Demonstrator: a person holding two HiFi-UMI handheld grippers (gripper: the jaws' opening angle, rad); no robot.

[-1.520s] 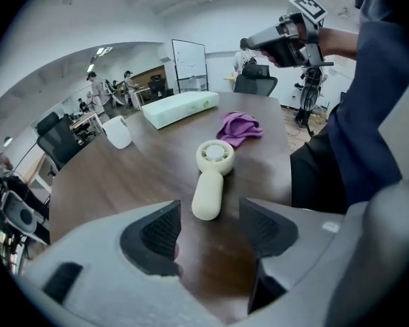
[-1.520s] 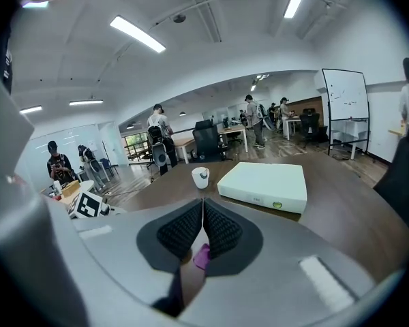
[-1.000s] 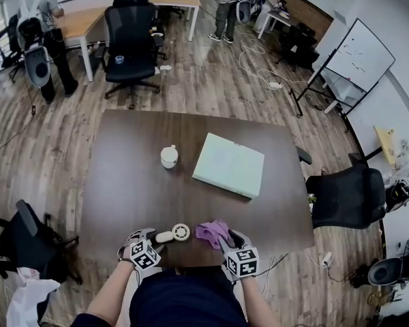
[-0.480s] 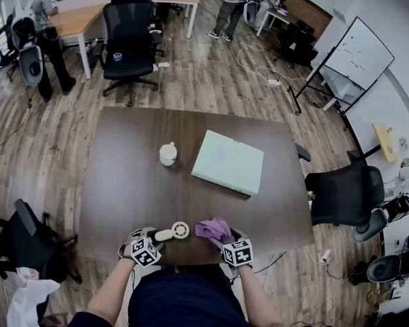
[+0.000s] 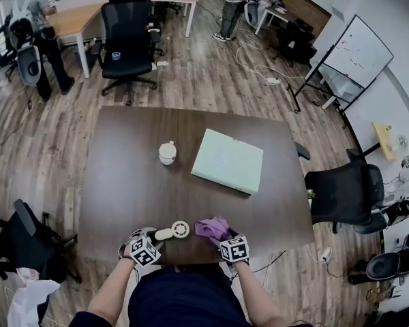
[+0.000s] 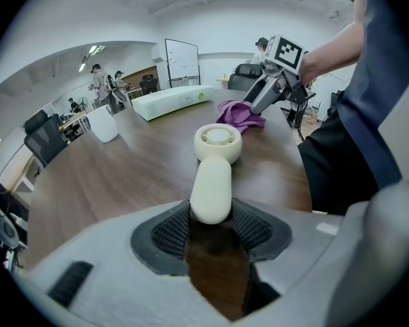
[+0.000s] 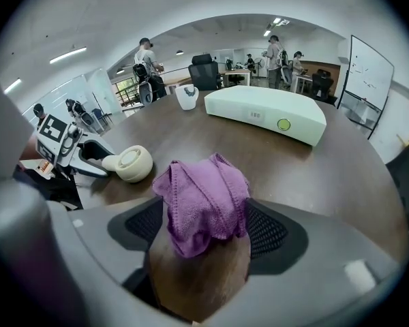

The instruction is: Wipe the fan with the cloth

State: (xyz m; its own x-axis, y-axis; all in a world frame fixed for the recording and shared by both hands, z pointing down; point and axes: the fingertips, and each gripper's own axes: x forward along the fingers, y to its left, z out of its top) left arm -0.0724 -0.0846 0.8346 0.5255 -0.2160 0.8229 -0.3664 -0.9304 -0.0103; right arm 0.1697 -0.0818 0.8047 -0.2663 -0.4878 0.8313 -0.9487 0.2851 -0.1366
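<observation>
A small cream hand-held fan [image 5: 176, 231] lies flat near the table's front edge. Its handle end [image 6: 211, 196] sits between the pads of my left gripper [image 5: 153, 238], whose jaws have just been closing and now press on it. A crumpled purple cloth [image 5: 211, 227] rests on the table just right of the fan. My right gripper [image 5: 225, 239] stands behind the cloth [image 7: 203, 199]. Its jaws have just been opening and stand wide, with the cloth's near end lying loose between them.
A mint-green flat box [image 5: 228, 161] lies mid-table with a white cup [image 5: 168, 153] to its left on the dark wooden table [image 5: 123, 182]. A black office chair [image 5: 341, 196] stands at the right edge. People and desks are at the far end of the room.
My right gripper has sunk toward the table behind the cloth. The left gripper, the fan and the cloth stay where they were.
</observation>
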